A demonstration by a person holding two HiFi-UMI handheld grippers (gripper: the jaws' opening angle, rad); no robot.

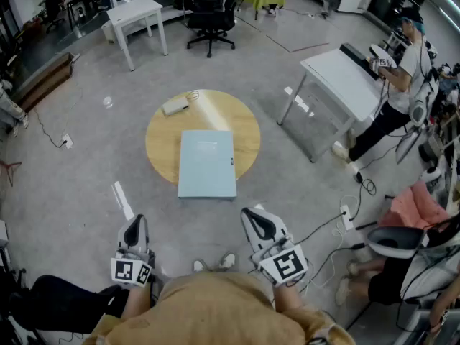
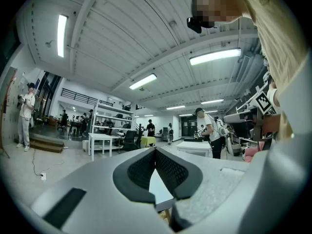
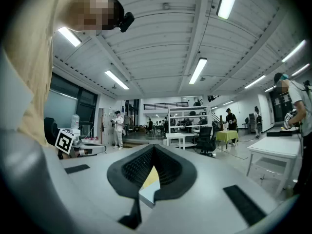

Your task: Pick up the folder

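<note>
A pale blue folder point(image 1: 207, 164) lies flat on a round wooden table point(image 1: 162, 139), its near edge hanging over the table's rim. My left gripper point(image 1: 134, 226) and right gripper point(image 1: 257, 218) are held close to my body, short of the table, both pointing level toward it. Both are shut with nothing between the pads. In the left gripper view the jaws meet at the tips of the left gripper point(image 2: 155, 150), with the folder point(image 2: 159, 189) showing in the gap below. In the right gripper view the right gripper point(image 3: 154, 148) is likewise shut, and the folder's corner point(image 3: 147, 193) peeks through.
A small pale device point(image 1: 175, 106) with a cable sits at the table's far edge. A white desk point(image 1: 345, 77) with a person point(image 1: 399, 85) stands to the right. An office chair point(image 1: 210, 13) and a white table point(image 1: 136, 13) are far back. Cables and a power strip point(image 1: 347, 218) lie at the right.
</note>
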